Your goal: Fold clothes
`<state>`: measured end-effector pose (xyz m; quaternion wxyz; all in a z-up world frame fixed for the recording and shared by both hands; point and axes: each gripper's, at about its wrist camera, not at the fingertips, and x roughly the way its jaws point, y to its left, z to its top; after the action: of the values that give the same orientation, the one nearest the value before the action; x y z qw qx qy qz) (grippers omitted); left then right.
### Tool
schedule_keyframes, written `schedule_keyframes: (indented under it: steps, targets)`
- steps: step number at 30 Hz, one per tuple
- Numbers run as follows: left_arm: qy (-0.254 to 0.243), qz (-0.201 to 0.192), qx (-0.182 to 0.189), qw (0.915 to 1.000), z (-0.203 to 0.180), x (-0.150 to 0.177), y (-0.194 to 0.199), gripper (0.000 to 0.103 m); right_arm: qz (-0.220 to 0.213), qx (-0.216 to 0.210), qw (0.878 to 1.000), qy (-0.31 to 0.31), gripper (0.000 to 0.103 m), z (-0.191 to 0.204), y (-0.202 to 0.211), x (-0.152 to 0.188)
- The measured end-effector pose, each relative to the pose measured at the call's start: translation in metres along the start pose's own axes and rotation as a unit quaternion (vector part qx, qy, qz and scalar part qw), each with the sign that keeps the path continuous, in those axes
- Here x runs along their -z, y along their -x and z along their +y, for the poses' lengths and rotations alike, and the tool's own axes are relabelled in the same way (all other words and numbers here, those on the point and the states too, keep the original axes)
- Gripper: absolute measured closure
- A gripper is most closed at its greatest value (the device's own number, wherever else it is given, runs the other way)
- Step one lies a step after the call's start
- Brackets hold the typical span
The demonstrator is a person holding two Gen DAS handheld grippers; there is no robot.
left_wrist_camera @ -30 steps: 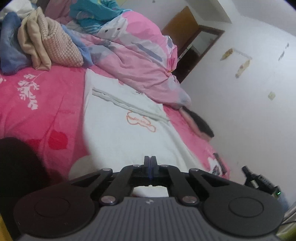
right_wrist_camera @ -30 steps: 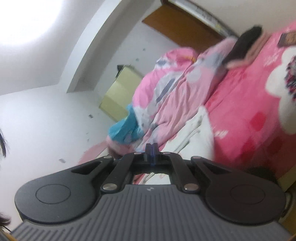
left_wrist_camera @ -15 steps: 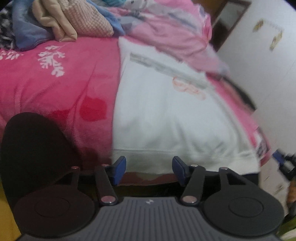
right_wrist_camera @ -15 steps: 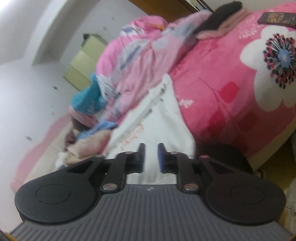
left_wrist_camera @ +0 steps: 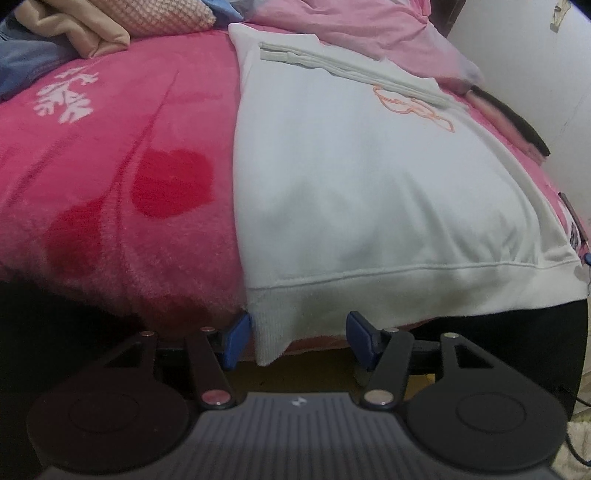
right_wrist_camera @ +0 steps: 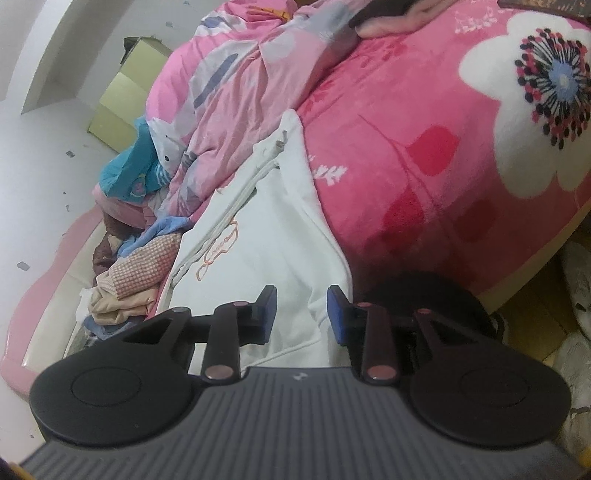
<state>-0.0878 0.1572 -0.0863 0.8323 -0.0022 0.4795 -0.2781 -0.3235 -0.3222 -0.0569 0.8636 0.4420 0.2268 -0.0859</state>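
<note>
A white sweatshirt with an orange outline print lies flat on the pink blanket, its ribbed hem hanging over the bed's near edge. My left gripper is open just below that hem. The hem's left corner hangs between the blue pads, close to the left one and not pinched. In the right wrist view the same sweatshirt runs away from me. My right gripper hovers over its near right corner, jaws opening, with cloth behind the gap and nothing gripped.
The pink fleece blanket covers the bed. A heap of loose clothes and a crumpled pink duvet lie at the far side. A dark-and-pink item rests near the wall. Wooden floor shows beside the bed.
Both grippers went from shut to open. The left one dropped and tilted down to the sweatshirt's hem at the bed edge. The right one swung down from the ceiling view toward the garment.
</note>
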Motion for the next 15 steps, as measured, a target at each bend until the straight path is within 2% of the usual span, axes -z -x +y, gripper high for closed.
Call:
schedule_keyframes:
  steps: [10,15]
  targets:
    - [0.026,-0.019,0.025,0.9992,0.013,0.006,-0.005,0.046,0.006,0.016,0.999,-0.031,0.071,-0.010,-0.007,-0.001]
    - [0.047,-0.015,0.032,0.9983,0.023,0.005,-0.014,0.046,0.004,0.036,0.999,-0.036,0.062,-0.012,-0.007,-0.002]
